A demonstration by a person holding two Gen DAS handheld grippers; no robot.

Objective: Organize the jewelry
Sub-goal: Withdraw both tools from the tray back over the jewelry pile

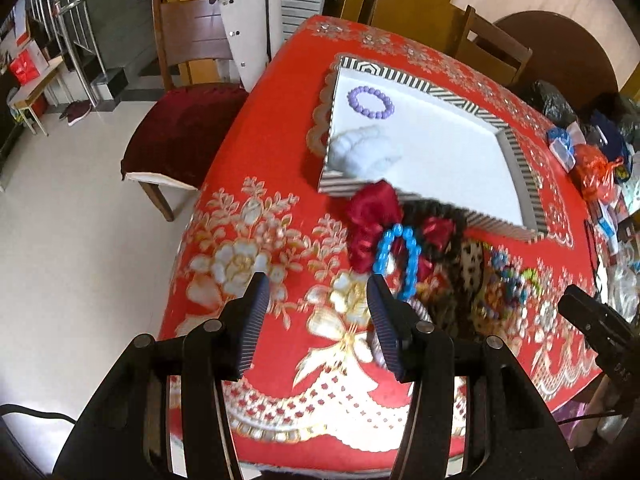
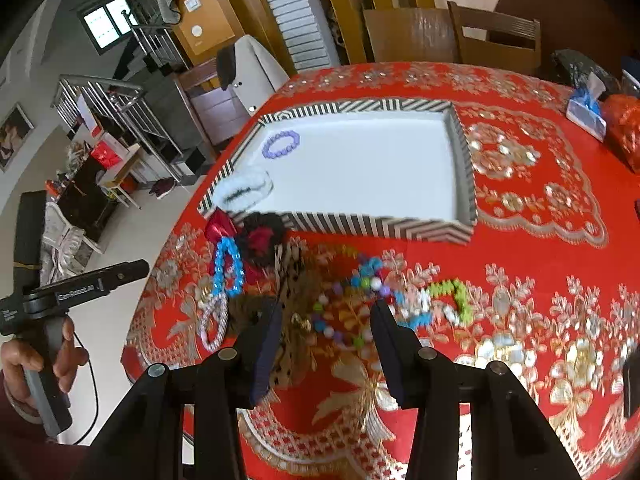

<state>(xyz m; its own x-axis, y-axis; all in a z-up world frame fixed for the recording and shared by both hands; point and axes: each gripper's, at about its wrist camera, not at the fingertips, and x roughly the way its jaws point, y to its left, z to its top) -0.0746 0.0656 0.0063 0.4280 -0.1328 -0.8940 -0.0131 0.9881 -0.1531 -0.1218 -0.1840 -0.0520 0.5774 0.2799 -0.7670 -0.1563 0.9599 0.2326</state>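
Left wrist view: the left gripper [image 1: 316,284] occupies the lower centre of the frame, its fingers [image 1: 256,308] spread apart and holding nothing, above a bench draped in a red floral tablecloth [image 1: 256,240]. A striped-rim tray [image 1: 520,160] with a white floor sits in the upper centre. Inside it, a purple bead bracelet [image 1: 371,103] lies near the upper left corner, and a white fluffy scrunchie [image 1: 366,152] lies below it against the left wall. Just outside the tray's lower edge lies a heap of loose pieces: a dark red scrunchie [image 1: 370,216], a blue bead bracelet [image 1: 398,262] overlapping it, and a leopard-print scrunchie [image 1: 468,264] to the right. The blue bracelet lies just beyond the right fingertip. A wooden chair [image 1: 184,120] with a maroon cushion stands at the upper left.

Right wrist view: the right gripper [image 2: 326,308] fills the lower centre, fingers [image 2: 386,332] likewise spread and empty, above a multicoloured bead necklace [image 2: 352,292]. A green bead bracelet [image 2: 456,294] lies to the right of it, and a pale pink bead bracelet [image 2: 212,324] at the left, below the blue one. Details are motion-blurred. At the far left, a hand [image 2: 36,364] grips the handle of the left gripper.
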